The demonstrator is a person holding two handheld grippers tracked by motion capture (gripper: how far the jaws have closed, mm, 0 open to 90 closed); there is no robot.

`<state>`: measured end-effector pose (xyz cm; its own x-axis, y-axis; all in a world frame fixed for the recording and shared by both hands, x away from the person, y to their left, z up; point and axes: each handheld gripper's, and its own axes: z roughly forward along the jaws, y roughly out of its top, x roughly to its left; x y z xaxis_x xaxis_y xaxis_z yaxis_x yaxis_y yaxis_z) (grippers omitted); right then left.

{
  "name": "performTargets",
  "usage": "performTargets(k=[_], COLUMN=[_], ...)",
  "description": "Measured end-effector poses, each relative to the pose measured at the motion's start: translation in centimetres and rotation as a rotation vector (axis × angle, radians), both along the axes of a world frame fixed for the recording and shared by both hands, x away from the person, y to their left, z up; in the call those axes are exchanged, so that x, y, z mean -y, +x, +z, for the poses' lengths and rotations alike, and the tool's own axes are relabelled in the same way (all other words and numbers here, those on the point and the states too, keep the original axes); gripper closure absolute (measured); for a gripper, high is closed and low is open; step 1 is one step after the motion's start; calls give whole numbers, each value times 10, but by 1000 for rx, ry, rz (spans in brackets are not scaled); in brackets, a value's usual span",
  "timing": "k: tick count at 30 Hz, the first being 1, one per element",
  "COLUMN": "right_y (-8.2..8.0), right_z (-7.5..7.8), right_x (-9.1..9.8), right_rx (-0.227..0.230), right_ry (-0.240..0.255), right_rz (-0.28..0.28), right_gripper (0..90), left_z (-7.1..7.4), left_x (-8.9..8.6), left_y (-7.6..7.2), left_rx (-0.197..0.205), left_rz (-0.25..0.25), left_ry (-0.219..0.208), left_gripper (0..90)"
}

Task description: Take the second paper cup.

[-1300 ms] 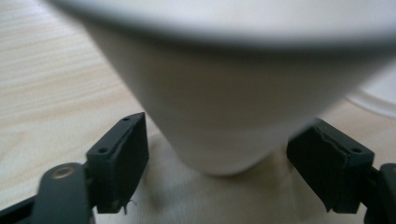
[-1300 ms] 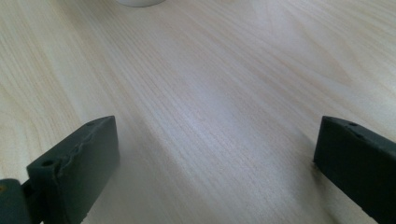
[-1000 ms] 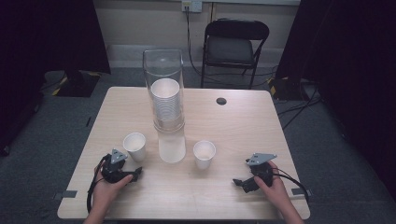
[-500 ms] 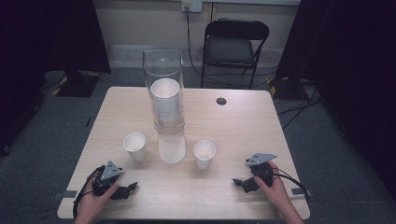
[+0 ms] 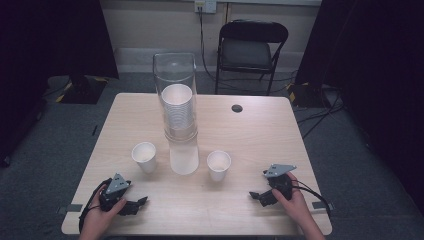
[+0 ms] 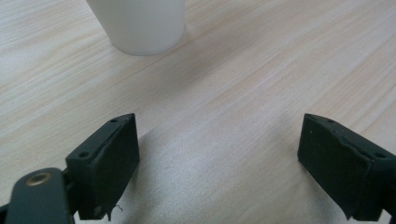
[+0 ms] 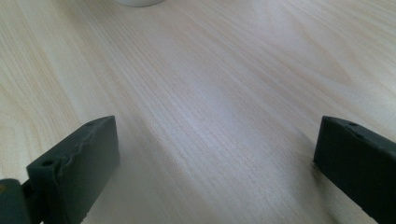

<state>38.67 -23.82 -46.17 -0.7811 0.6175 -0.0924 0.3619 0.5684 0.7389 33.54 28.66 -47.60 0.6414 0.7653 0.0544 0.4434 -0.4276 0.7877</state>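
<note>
Resting on the bench (image 5: 260,130): left claw (image 5: 136,204) and right claw (image 5: 257,195), near corners, both wide open, empty. Two paper cups (image 5: 144,156) (image 5: 218,165) flank a central cup stack (image 5: 178,117).

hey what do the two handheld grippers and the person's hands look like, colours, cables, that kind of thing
Both the left gripper and the right gripper are black with two blocky black jaws showing small screw holes. Each carries a grey three-cornered plate on top and trails a black cable. The hands look bare, with no gloves or sleeves visible.
</note>
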Motion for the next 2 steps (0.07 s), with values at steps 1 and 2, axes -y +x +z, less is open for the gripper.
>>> performTargets(k=[1, 2], right_y=[0, 0], right_z=[0, 0], right_x=[0, 1], right_rx=[0, 1], right_ry=[0, -1], right_rz=[1, 7], right_gripper=[0, 0], left_z=[0, 0], left_x=[0, 1], left_y=[0, 0], left_rx=[0, 0], left_rz=[0, 2], left_ry=[0, -5], left_gripper=[118, 116])
